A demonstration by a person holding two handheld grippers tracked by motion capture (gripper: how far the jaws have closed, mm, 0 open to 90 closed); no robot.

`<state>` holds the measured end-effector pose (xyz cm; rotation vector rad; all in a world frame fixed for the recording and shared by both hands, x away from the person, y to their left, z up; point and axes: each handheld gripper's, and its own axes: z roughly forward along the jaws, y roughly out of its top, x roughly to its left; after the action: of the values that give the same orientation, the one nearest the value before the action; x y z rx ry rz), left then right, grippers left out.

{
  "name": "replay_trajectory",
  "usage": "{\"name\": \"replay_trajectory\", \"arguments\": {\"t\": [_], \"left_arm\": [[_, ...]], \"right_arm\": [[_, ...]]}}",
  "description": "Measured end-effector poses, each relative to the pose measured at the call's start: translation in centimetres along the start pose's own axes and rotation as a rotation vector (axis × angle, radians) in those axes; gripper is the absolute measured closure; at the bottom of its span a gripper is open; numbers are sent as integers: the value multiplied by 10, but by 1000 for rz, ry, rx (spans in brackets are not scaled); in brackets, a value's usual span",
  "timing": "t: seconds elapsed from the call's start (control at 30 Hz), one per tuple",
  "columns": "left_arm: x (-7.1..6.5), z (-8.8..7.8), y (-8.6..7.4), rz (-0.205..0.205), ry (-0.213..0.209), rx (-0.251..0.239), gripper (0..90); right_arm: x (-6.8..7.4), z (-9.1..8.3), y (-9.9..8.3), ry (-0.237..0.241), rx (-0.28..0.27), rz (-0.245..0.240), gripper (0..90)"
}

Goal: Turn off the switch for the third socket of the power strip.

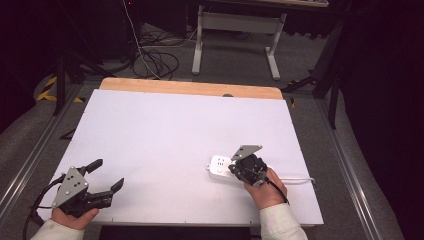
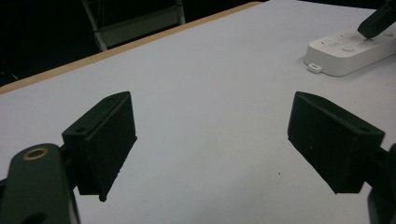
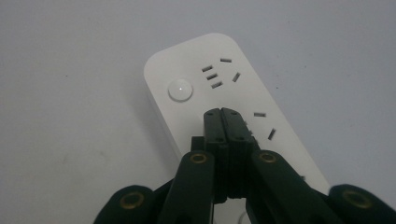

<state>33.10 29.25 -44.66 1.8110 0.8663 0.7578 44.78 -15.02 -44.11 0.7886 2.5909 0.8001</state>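
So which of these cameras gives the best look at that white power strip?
The right gripper view: the power strip lies close below, showing its round button and socket slots. The high view shows it small, partly under the right gripper. The left gripper view catches one end far off at the upper right.

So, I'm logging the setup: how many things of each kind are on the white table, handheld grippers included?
Power strip: 1
Left gripper, jaws wide open: 1
Right gripper, jaws shut, tips over the strip: 1
Total: 3
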Motion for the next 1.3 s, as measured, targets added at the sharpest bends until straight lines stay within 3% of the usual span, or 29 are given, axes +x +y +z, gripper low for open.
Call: {"name": "replay_trajectory", "arguments": {"t": [0.6,1.3], "left_arm": [[0,0,0,-2,2,2,158],[-1,0,0,-1,4,3,158]], "right_arm": [[0,3,-1,6,23,25,900],[0,4,-3,-4,14,54,900]]}}
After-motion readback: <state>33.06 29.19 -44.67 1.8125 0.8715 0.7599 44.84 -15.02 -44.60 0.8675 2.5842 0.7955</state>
